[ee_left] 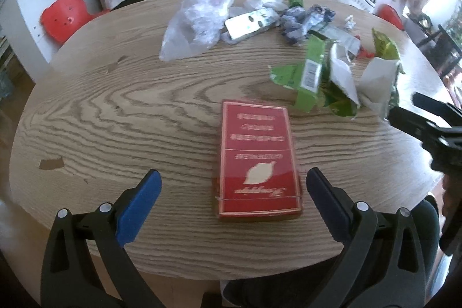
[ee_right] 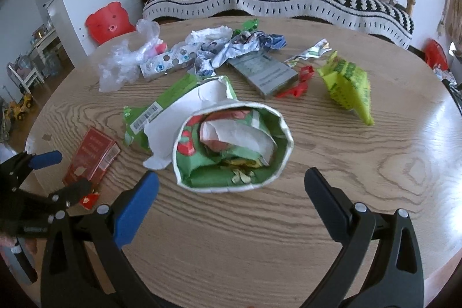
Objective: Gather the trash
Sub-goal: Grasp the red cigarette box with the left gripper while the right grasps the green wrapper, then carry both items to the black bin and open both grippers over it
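Hovering with left tongs (ee_left: 232, 178) spread wide around red box (ee_left: 257, 160) on bench (ee_left: 115, 111); holding right tongs (ee_right: 231, 178) released before green bag (ee_right: 231, 146).

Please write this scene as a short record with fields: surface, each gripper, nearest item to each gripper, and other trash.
surface: oval wooden table
left gripper: open, jaws on either side of the red box, not touching it
right gripper: open, facing the mouth of the green bag
red box: lying flat near the table edge
green bag: open, wrappers inside
other trash: clear plastic bag, yellow-green pouch, grey box
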Action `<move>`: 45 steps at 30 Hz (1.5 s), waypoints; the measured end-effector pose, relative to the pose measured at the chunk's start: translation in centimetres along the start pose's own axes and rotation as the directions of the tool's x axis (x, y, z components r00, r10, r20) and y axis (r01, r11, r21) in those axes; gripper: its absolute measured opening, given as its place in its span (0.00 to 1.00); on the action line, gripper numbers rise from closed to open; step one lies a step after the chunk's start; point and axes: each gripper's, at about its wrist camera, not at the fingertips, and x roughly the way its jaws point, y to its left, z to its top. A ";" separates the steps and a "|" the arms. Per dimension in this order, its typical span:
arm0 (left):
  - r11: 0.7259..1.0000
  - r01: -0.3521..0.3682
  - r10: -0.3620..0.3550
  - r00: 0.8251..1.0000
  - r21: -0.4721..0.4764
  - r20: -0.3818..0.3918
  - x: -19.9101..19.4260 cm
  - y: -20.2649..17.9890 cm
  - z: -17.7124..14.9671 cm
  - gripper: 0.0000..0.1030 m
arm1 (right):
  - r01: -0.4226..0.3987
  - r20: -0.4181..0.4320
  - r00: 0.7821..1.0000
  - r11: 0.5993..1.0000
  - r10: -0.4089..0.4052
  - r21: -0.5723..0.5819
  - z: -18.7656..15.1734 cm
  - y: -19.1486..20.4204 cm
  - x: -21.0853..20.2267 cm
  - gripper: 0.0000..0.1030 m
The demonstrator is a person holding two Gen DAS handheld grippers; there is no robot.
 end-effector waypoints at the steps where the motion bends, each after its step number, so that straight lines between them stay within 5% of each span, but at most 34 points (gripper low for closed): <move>1: 1.000 -0.005 0.005 1.000 0.012 -0.001 -0.2 -0.2 0.1 0.95 | -0.001 -0.005 1.000 1.000 0.001 -0.003 0.2 0.1 0.4 0.95; 14: 0.998 0.065 -0.065 0.998 -0.019 -0.020 1.7 1.2 1.8 0.95 | -0.005 -0.037 0.999 1.000 0.005 -0.006 2.7 0.4 4.6 0.94; 16: 0.994 0.109 -0.110 0.993 -0.017 -0.037 2.6 1.0 1.8 0.94 | -0.072 -0.043 0.996 0.997 0.072 0.020 2.8 -0.1 4.7 0.67; 17: 0.995 0.103 -0.104 0.994 -0.012 -0.037 3.0 0.9 1.7 0.89 | -0.073 -0.049 0.996 0.997 0.074 0.030 2.8 -0.3 4.7 0.67; 19: 0.997 0.030 -0.033 0.999 0.077 0.040 2.9 0.2 1.3 0.62 | -0.061 -0.052 0.997 0.998 0.062 0.009 2.8 0.0 4.5 0.67; 20: 0.995 0.041 -0.048 0.996 0.092 0.069 2.7 0.2 1.3 0.24 | -0.059 -0.048 0.997 0.998 0.059 -0.001 2.7 0.1 4.3 0.66; 22: 0.991 0.134 -0.135 0.989 0.015 0.060 2.7 1.5 1.9 0.20 | -0.059 -0.033 0.998 0.998 0.059 -0.005 2.5 0.2 3.9 0.66; 26: 0.983 0.181 -0.178 0.980 -0.033 0.088 2.0 2.2 2.4 0.20 | -0.048 0.014 0.999 0.999 0.048 -0.009 2.4 0.1 2.4 0.65; 35: 0.959 0.242 -0.267 0.947 0.148 0.178 -3.7 -5.3 5.2 0.20 | -0.015 0.131 0.991 0.996 0.004 0.083 1.9 -5.2 -4.6 0.65; 39: 0.903 0.332 -0.377 0.917 0.273 0.131 -5.2 -12.4 5.8 0.20 | 0.055 0.174 0.981 0.985 -0.084 0.162 -0.7 -10.1 -9.7 0.65; 45: 0.725 0.486 -0.533 0.845 0.489 -0.049 -5.9 -27.5 2.1 0.20 | 0.201 0.185 0.941 0.906 -0.285 0.372 -10.4 -20.8 -19.4 0.65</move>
